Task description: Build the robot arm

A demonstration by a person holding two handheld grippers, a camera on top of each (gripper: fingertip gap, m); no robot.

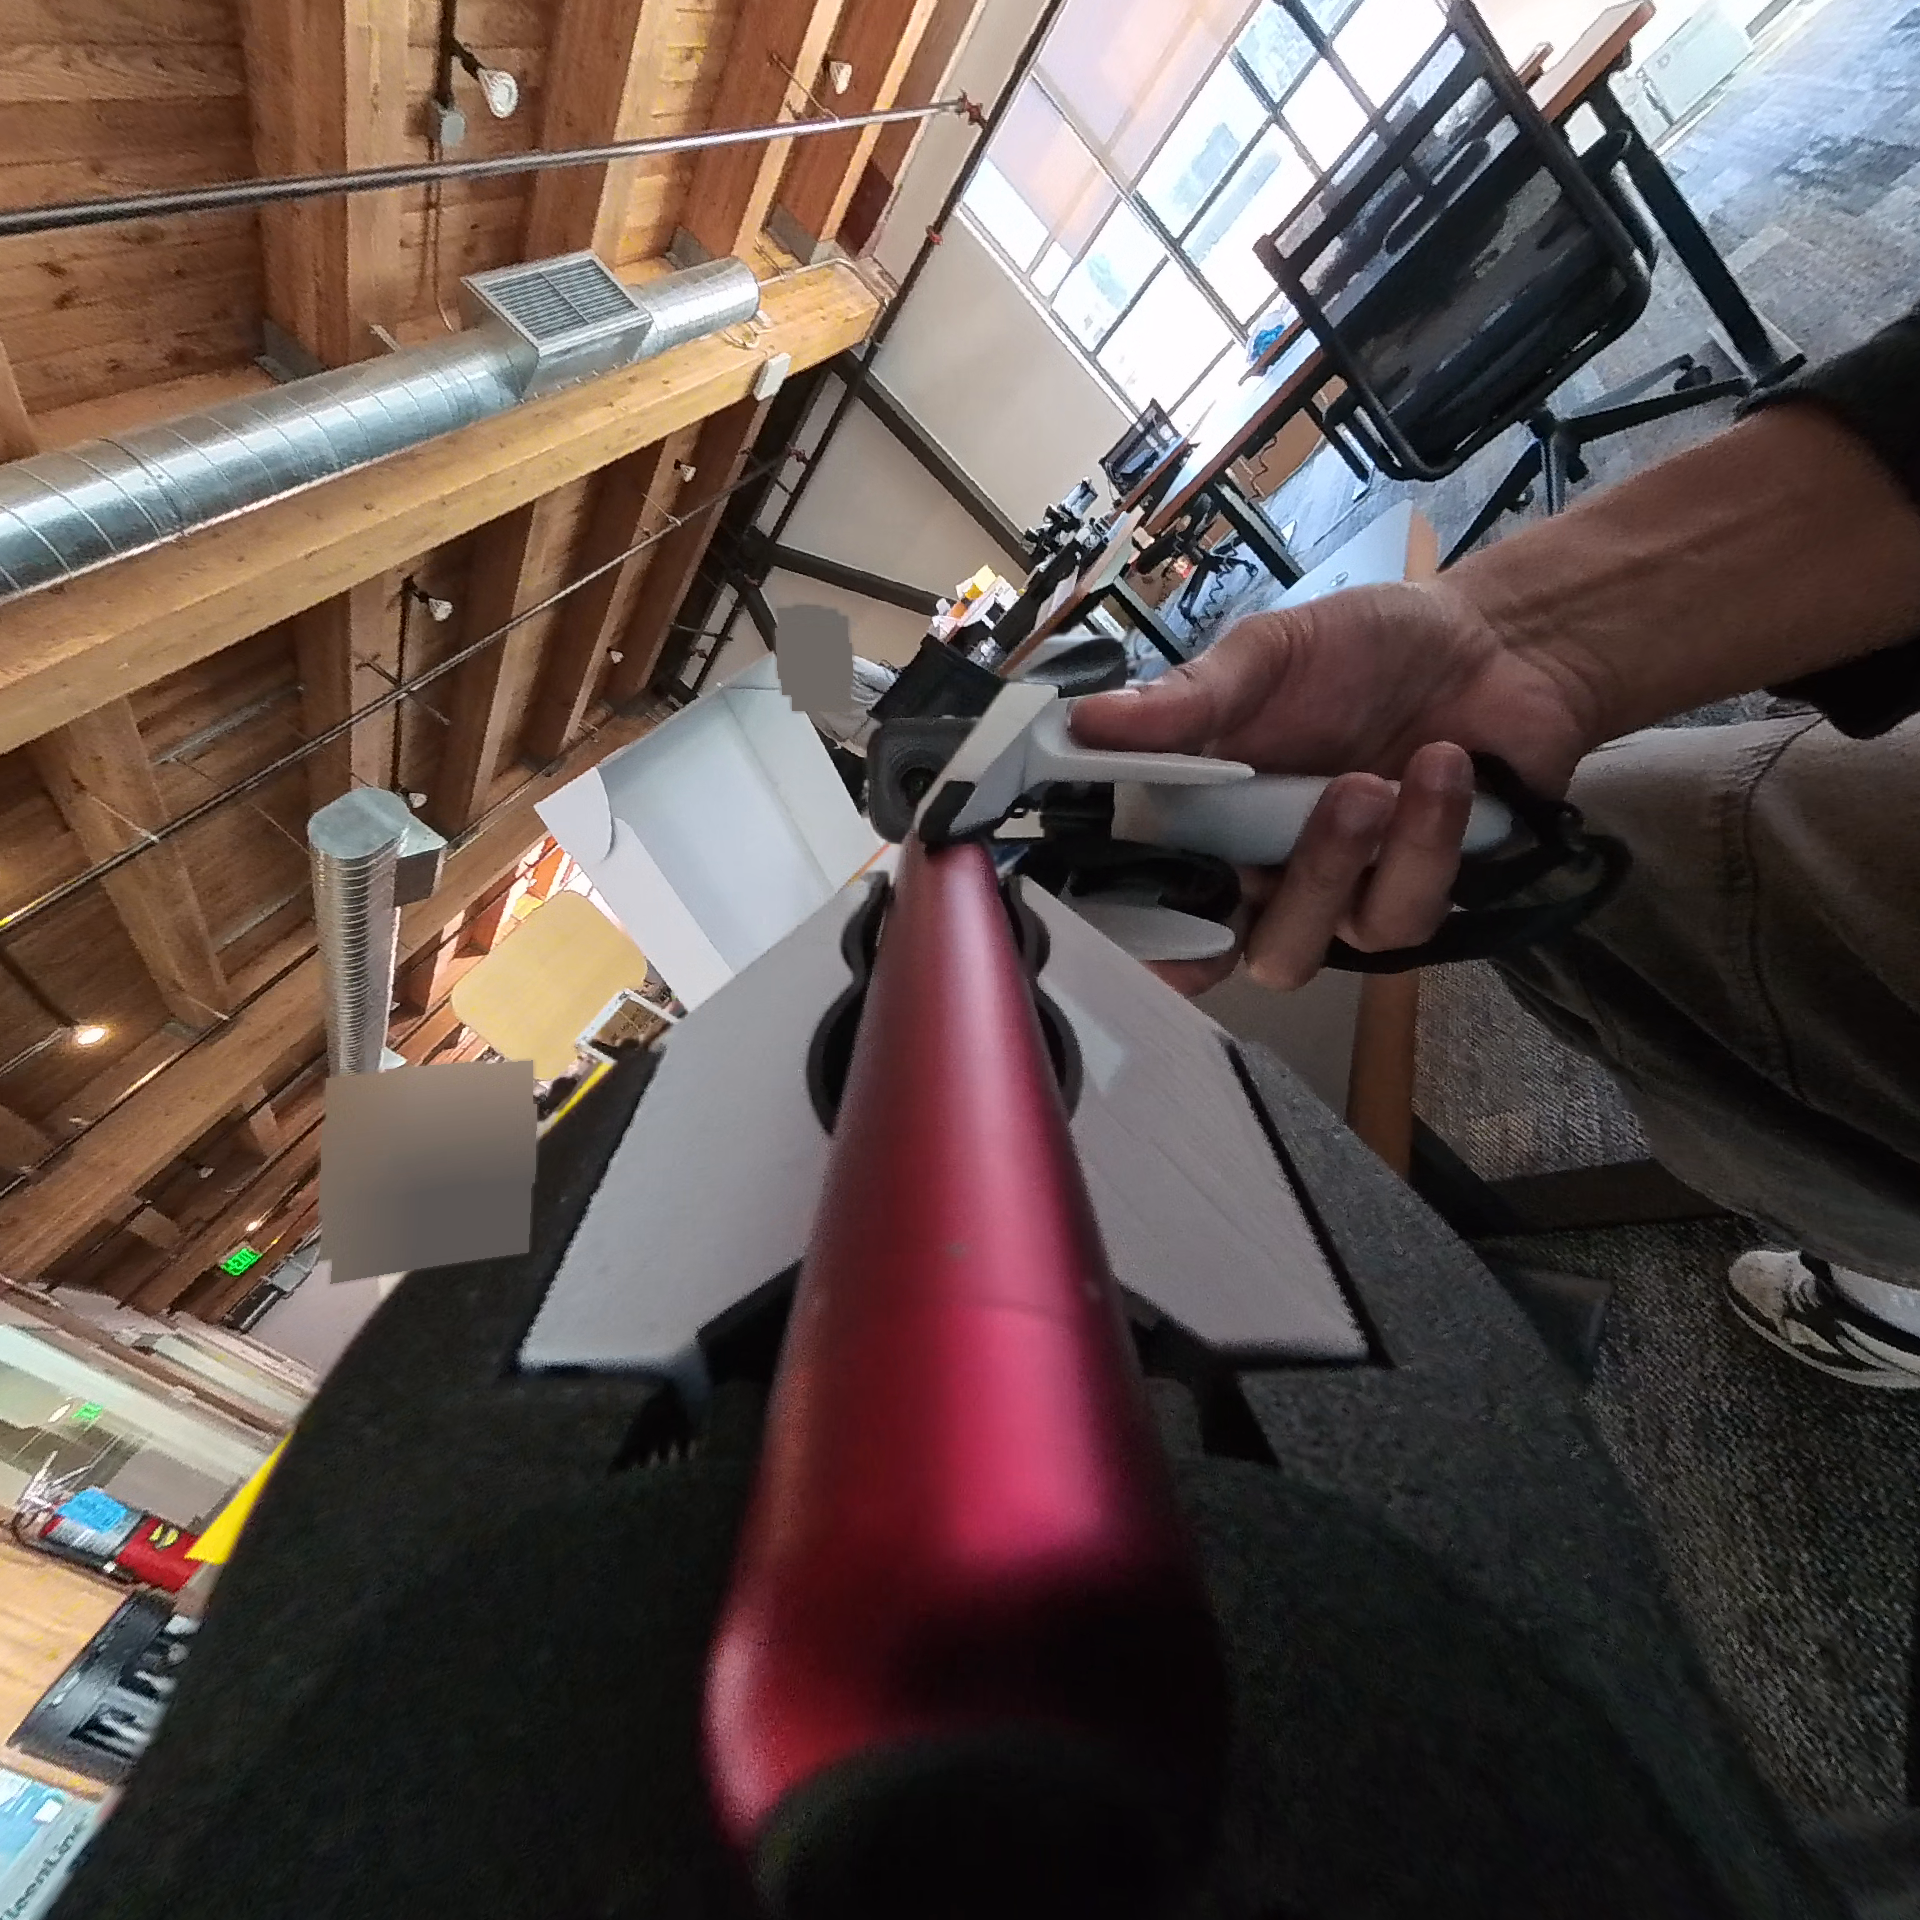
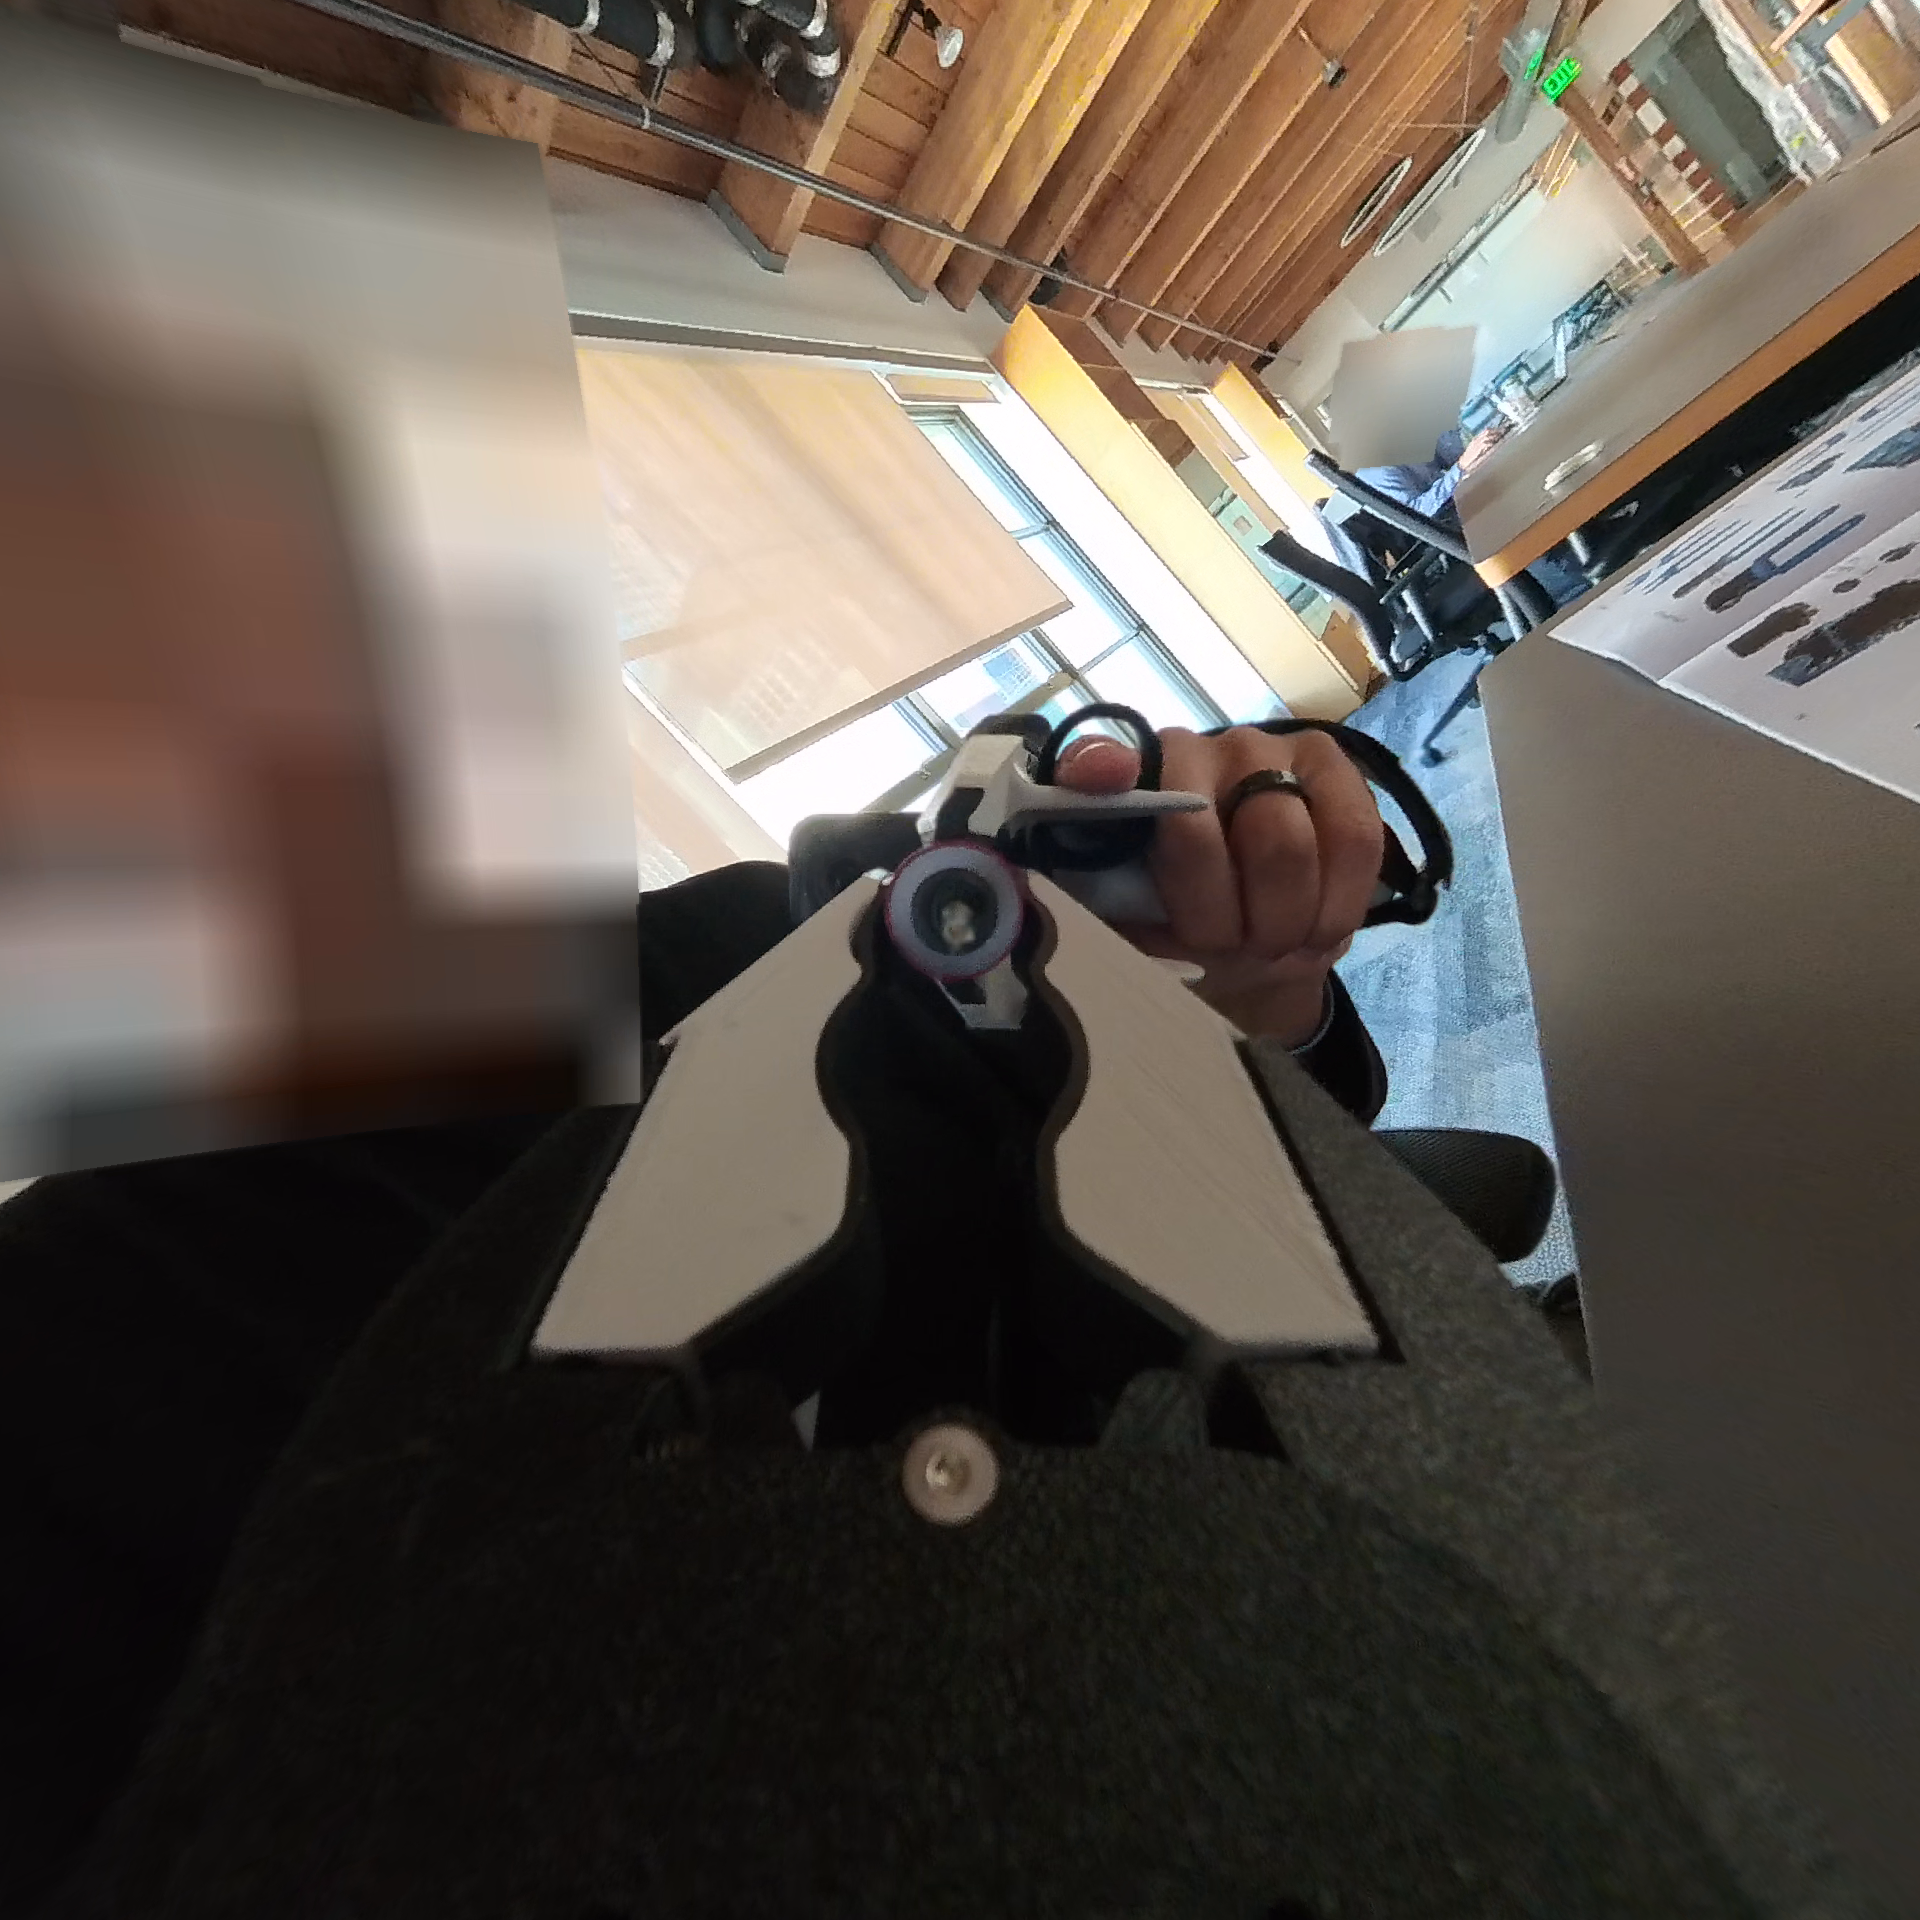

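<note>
An open office with a timber-beam ceiling, silver ducting [image 1: 260, 457] and bright windows [image 1: 1164, 208] lies behind both grippers, which are raised and tilted. Nearest in the left wrist view, a red metallic tube [image 1: 956, 1299] runs lengthwise between the white fingers [image 1: 707, 1174] of the left gripper [image 1: 951, 904], which are closed against its sides. At the tube's far tip, the right gripper [image 1: 945, 800] meets it, held by the person's right hand [image 1: 1351, 769]. In the right wrist view, the right gripper [image 2: 951, 914] has its fingertips narrowed on the tube's round open end [image 2: 954, 912]; just beyond it the left hand [image 2: 1268, 842], with a dark ring, holds the left gripper's handle. Farther off stand desks [image 1: 1247, 416] and a black mesh chair [image 1: 1455, 281]
</note>
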